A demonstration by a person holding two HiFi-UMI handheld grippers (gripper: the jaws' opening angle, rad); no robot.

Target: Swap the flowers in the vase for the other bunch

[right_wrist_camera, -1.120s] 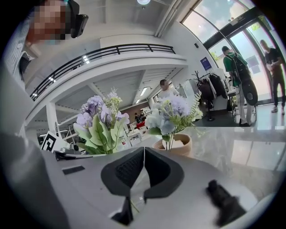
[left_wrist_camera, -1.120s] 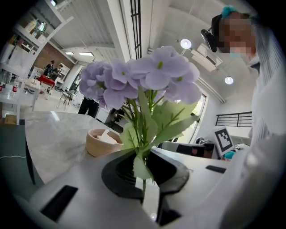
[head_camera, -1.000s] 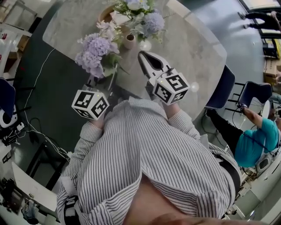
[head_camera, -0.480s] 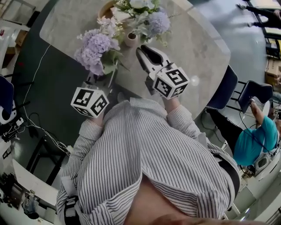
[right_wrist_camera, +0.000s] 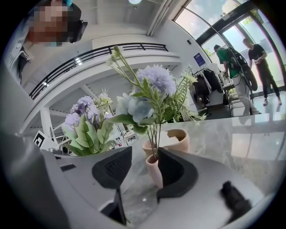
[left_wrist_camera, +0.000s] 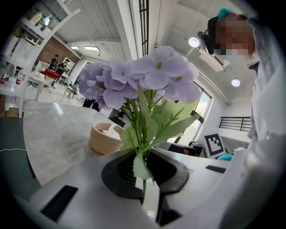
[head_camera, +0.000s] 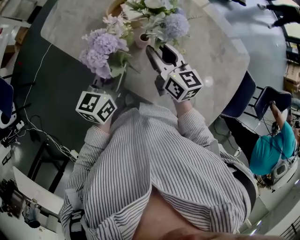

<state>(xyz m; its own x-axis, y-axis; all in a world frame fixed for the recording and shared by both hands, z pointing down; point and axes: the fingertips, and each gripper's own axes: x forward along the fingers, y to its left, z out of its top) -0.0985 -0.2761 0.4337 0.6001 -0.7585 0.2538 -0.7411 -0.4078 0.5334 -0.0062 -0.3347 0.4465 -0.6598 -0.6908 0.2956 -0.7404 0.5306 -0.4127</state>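
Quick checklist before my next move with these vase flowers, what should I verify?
1. Grip: left gripper shut on the stem of the purple bunch: ok.
2. Free hand: right gripper has its jaws opening and pressing on nothing: ok.
3. The vase stands upright on the table, between the right jaws: ok.
4. Vase emptied for the new flowers: not ok, the blue bunch stands in it.
5. Right jaws clear of the vase wall: cannot tell, one pad looks very near.

Basket [head_camera: 114, 10] crowds vase [head_camera: 140, 41]; table [head_camera: 211, 51] open at right.
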